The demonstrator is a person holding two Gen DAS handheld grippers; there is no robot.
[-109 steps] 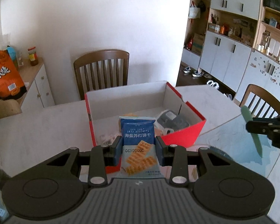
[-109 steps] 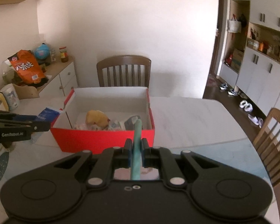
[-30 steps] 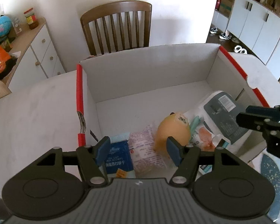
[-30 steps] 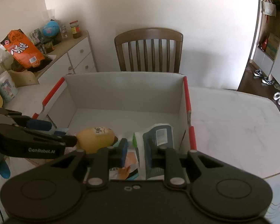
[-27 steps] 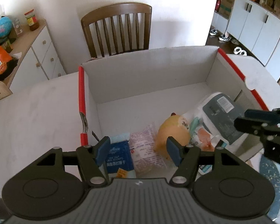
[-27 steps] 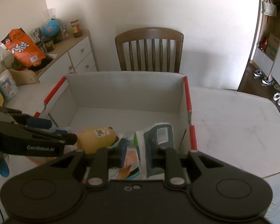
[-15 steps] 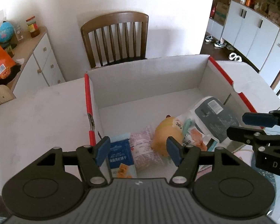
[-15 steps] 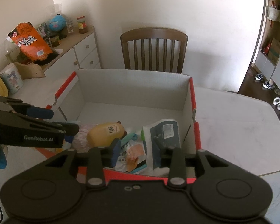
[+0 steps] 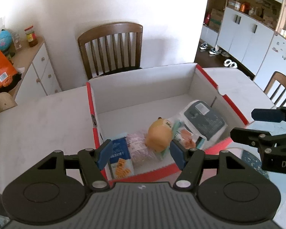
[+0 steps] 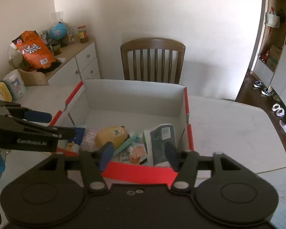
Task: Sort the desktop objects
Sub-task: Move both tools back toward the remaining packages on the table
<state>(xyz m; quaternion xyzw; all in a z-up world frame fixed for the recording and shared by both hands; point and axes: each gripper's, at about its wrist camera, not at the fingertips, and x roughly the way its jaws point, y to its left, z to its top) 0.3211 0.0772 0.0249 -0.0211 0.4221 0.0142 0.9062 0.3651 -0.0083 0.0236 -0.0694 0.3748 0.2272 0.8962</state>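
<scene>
A red box with white inner walls (image 9: 143,87) stands on the white table. Along its near side lie a blue biscuit pack (image 9: 121,158), a pink packet (image 9: 138,148), a yellow plush toy (image 9: 159,135), a thin green stick (image 10: 125,145) and a grey pack (image 9: 204,122). My left gripper (image 9: 141,150) hovers open over the box's near left corner with nothing between its fingers. Above the near wall (image 10: 139,171), my right gripper (image 10: 139,149) has its jaws opening, also with nothing between them. Each gripper shows from the side in the other's view: the right gripper (image 9: 257,126) and the left gripper (image 10: 47,123).
A wooden chair (image 9: 110,47) stands behind the table. A white sideboard (image 10: 83,61) at the left carries an orange snack bag (image 10: 34,49), a globe and a jar. A blue-patterned mat (image 9: 251,160) lies at the near right. A second chair (image 9: 280,87) and white cabinets stand at the right.
The biscuit pack and the green stick, held earlier, now lie in the box. Both grippers have drawn back and up from it. The right jaws have spread wider.
</scene>
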